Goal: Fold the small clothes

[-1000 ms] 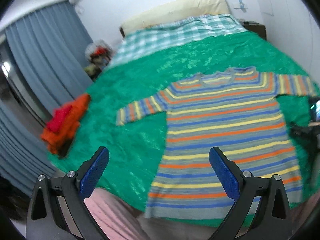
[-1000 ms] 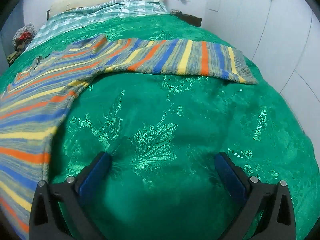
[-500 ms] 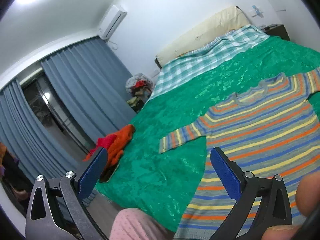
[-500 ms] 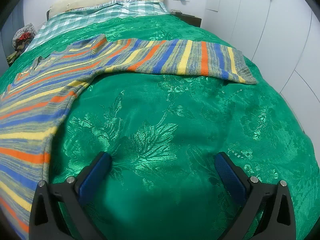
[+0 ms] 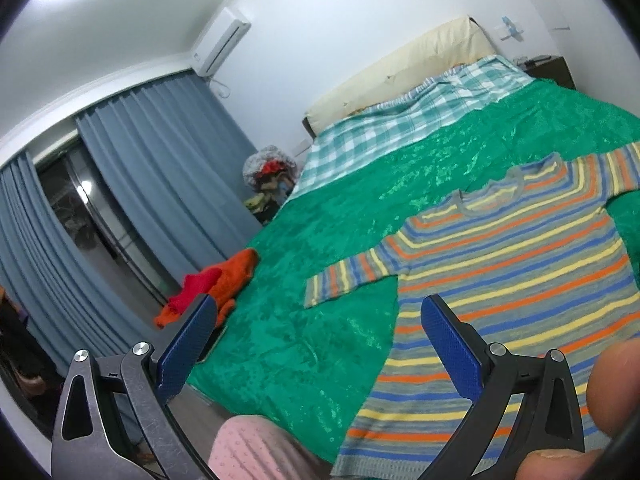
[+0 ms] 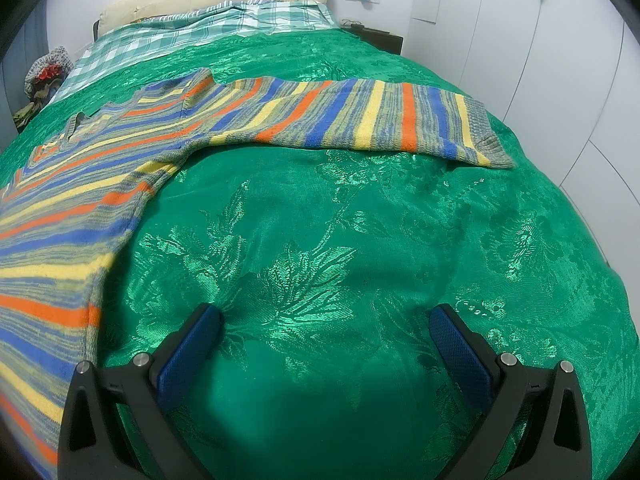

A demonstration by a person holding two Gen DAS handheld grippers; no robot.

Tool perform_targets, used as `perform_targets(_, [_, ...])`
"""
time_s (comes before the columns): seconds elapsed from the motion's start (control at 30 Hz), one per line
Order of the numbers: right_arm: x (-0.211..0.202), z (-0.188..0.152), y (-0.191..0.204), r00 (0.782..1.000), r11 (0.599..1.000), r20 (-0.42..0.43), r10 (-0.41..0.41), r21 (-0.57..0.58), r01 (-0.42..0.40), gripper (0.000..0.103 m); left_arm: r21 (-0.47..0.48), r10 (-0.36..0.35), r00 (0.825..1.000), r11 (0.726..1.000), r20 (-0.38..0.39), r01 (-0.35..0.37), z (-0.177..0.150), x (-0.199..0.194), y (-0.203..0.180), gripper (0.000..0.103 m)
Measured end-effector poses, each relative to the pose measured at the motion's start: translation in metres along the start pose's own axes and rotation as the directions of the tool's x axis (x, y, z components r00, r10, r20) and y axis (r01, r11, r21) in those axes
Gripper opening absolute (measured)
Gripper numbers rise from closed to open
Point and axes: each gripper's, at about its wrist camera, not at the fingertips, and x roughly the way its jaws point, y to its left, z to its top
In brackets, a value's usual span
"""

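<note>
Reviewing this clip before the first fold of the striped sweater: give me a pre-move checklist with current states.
1. striped sweater spread flat on the green bedspread: ok.
2. Both sleeves laid out: left sleeve ok, right sleeve ok.
3. left gripper open and empty: ok.
4. right gripper open and empty: ok.
5. Either gripper at a sleeve or hem: not ok, both are short of the fabric.
6. orange clothes pile apart from the sweater: ok.
</note>
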Motion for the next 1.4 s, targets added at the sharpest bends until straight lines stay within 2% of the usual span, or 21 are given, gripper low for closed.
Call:
perform_targets(0.13, [0.000,0.000,0.000,1.000,1.000,0.000,0.000,0.000,0.000,0.103,0.008,-0.026,0.999,1.000,-0.022,0.026,0.001,0.001,-0.004,0.103])
perform_targets(0.17, [0.000,0.000,0.000,1.000,1.000,0.000,0.000,0.000,0.000,0.103,0.013,-0.053,0.997,0.998,-0.047,0.054,0.001,0.003,-0.005,0.103])
perform_targets(0.27, [0.000,0.000,0.000,1.000,1.000,0.000,0.000,0.000,0.000,0.103,-0.006,-0.202,0.972,0.979,-0.122,0.203,0.006,0.009,0.001,0.103])
perform_targets(0.33, [0.000,0.000,0.000,1.000,1.000,0.000,0.000,0.000,0.000,0.103,-0.020,-0.287,0.946,0.958,-0.154,0.287,0.010,0.009,0.007,0.103])
perform_targets(0.37, [0.000,0.000,0.000,1.000,1.000,0.000,0.000,0.000,0.000,0.103,-0.042,-0.358,0.916,0.933,-0.178,0.357,0.013,0.008,0.011,0.103])
perform_targets(0.43, [0.000,0.000,0.000,1.000,1.000,0.000,0.000,0.000,0.000,0.103,-0.079,-0.438,0.875,0.899,-0.205,0.431,0.014,0.005,0.015,0.103])
perform_targets(0.5, [0.000,0.000,0.000,1.000,1.000,0.000,0.000,0.000,0.000,0.103,-0.145,-0.563,0.793,0.827,-0.232,0.544,0.018,0.007,0.022,0.103])
perform_targets(0.57, [0.000,0.000,0.000,1.000,1.000,0.000,0.000,0.000,0.000,0.103,-0.261,-0.695,0.677,0.719,-0.244,0.644,0.020,0.013,0.033,0.102])
perform_targets(0.63, [0.000,0.000,0.000,1.000,1.000,0.000,0.000,-0.001,0.000,0.103,-0.327,-0.769,0.592,0.639,-0.241,0.697,0.024,0.017,0.038,0.102])
perform_targets(0.67, [0.000,0.000,0.000,1.000,1.000,0.000,0.000,-0.001,0.000,0.103,-0.352,-0.790,0.564,0.612,-0.240,0.708,0.026,0.018,0.040,0.102])
perform_targets(0.77, [0.000,0.000,0.000,1.000,1.000,0.000,0.001,-0.001,-0.001,0.103,-0.424,-0.832,0.506,0.553,-0.229,0.717,0.033,0.026,0.045,0.102])
perform_targets(0.83, [0.000,0.000,0.000,1.000,1.000,0.000,0.001,-0.001,-0.001,0.103,-0.472,-0.861,0.454,0.507,-0.231,0.722,0.035,0.034,0.048,0.102])
perform_targets(0.9, [0.000,0.000,0.000,1.000,1.000,0.000,0.001,-0.001,-0.001,0.103,-0.526,-0.897,0.385,0.440,-0.217,0.728,0.034,0.039,0.050,0.102])
perform_targets(0.97, [0.000,0.000,0.000,1.000,1.000,0.000,0.001,-0.001,-0.001,0.103,-0.560,-0.918,0.339,0.395,-0.206,0.728,0.032,0.043,0.052,0.102])
perform_targets(1.0, [0.000,0.000,0.000,1.000,1.000,0.000,0.001,-0.001,-0.001,0.103,-0.569,-0.921,0.331,0.389,-0.207,0.725,0.031,0.045,0.053,0.102])
perform_targets(1.1, [0.000,-0.001,0.000,1.000,1.000,0.000,0.001,-0.001,-0.001,0.103,-0.562,-0.916,0.333,0.400,-0.223,0.724,0.030,0.044,0.049,0.102])
perform_targets(1.23, [0.000,0.000,0.000,1.000,1.000,0.000,0.001,-0.001,-0.001,0.103,-0.570,-0.918,0.324,0.396,-0.229,0.720,0.030,0.047,0.046,0.102])
perform_targets(1.27, [0.000,0.000,0.000,1.000,1.000,0.000,0.001,-0.001,-0.001,0.103,-0.570,-0.917,0.326,0.398,-0.229,0.719,0.030,0.048,0.046,0.102])
perform_targets(1.33, [0.001,0.000,0.000,1.000,1.000,0.000,0.001,-0.001,-0.001,0.103,-0.556,-0.904,0.354,0.428,-0.242,0.713,0.031,0.048,0.046,0.102])
perform_targets(1.37, [0.001,0.000,0.000,1.000,1.000,0.000,0.001,-0.001,-0.001,0.103,-0.542,-0.891,0.377,0.454,-0.255,0.707,0.032,0.049,0.046,0.102])
perform_targets(1.4, [0.001,0.000,0.001,1.000,1.000,0.000,0.001,-0.001,-0.001,0.103,-0.522,-0.870,0.411,0.493,-0.273,0.696,0.033,0.049,0.046,0.102])
